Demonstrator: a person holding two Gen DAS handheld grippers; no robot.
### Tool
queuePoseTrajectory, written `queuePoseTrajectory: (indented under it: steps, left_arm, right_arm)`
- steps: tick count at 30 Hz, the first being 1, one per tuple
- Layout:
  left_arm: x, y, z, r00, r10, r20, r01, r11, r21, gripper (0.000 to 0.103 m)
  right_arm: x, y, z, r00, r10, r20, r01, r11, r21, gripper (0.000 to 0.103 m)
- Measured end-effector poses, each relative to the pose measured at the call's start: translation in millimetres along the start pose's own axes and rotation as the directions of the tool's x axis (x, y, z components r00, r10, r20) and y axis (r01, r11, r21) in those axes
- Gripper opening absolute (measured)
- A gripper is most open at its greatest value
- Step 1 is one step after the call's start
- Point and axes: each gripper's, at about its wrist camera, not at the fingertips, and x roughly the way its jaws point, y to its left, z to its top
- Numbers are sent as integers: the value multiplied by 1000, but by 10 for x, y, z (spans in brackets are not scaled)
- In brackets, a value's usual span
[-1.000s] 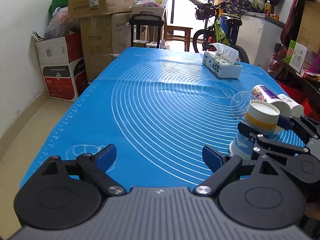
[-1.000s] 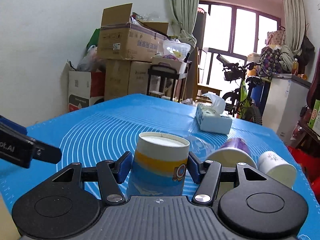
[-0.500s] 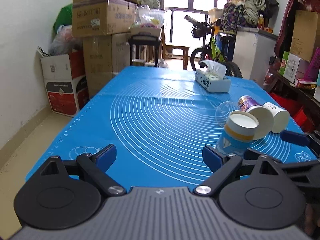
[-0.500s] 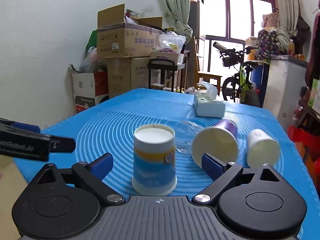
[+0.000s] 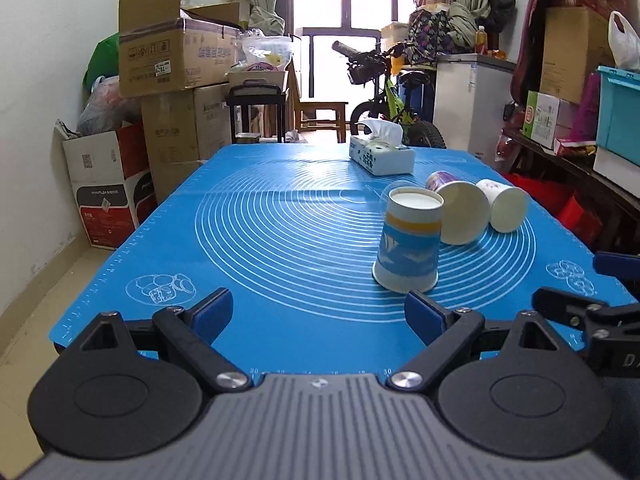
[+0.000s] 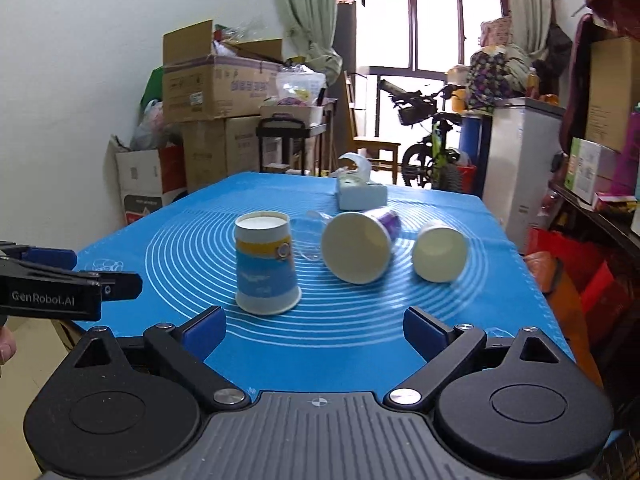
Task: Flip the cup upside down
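A blue, white and yellow paper cup (image 5: 410, 240) stands upside down, mouth down, on the blue mat (image 5: 280, 240); it also shows in the right wrist view (image 6: 266, 266). My right gripper (image 6: 316, 326) is open and empty, pulled back to the mat's near edge, the cup ahead and left of centre. My left gripper (image 5: 320, 314) is open and empty, with the cup ahead beyond its right finger. The right gripper's fingers (image 5: 576, 308) show at the right edge of the left wrist view.
Lying on their sides behind the cup are a purple paper cup (image 6: 358, 246), a white paper cup (image 6: 440, 250) and a clear plastic cup (image 6: 308, 236). A tissue box (image 5: 382, 154) sits at the far end. Boxes, a bicycle and shelves surround the table.
My right gripper opened, let go of the blue cup, and drew back from it. The cup stays mouth down on the mat. My left gripper also drew back.
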Motion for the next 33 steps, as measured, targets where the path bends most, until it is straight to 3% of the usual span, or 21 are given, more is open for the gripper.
queuePoseTrajectory:
  steps: [33]
  left_arm:
    - [-115, -13, -64, 1000, -8, -15, 8, 1000, 27, 92]
  right_arm:
    - [-184, -7, -69, 1000, 22, 9, -22, 1000, 5, 95]
